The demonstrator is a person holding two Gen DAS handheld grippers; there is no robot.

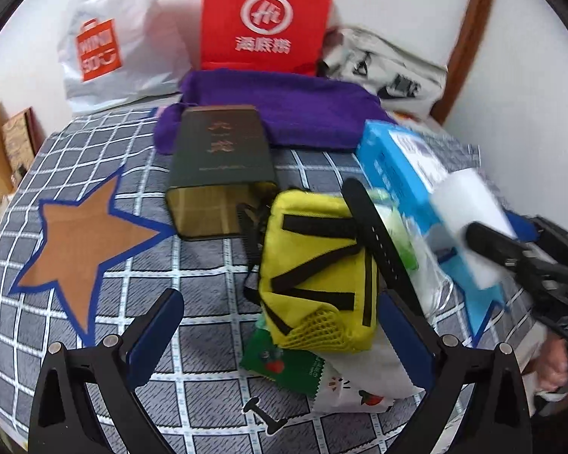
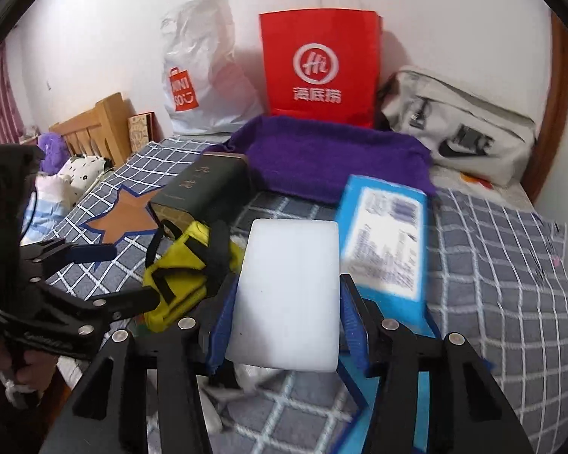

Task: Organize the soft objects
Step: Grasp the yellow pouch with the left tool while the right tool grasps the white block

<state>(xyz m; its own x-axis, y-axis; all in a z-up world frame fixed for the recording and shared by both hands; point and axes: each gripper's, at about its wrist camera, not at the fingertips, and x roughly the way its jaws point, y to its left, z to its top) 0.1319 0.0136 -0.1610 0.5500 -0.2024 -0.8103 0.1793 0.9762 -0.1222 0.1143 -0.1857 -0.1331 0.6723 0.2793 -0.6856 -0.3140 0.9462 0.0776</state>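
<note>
Checked grey bedding covers a bed cluttered for sorting: a yellow pouch, blue box and purple towel. Right gripper has its jaws clamped on a white foam block, lifted clear. Left gripper hovers with jaws wide apart, straddling the pouch, probably next.

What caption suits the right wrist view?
Right gripper closes on a white foam block above a checked bedspread, beside a yellow pouch.
</note>
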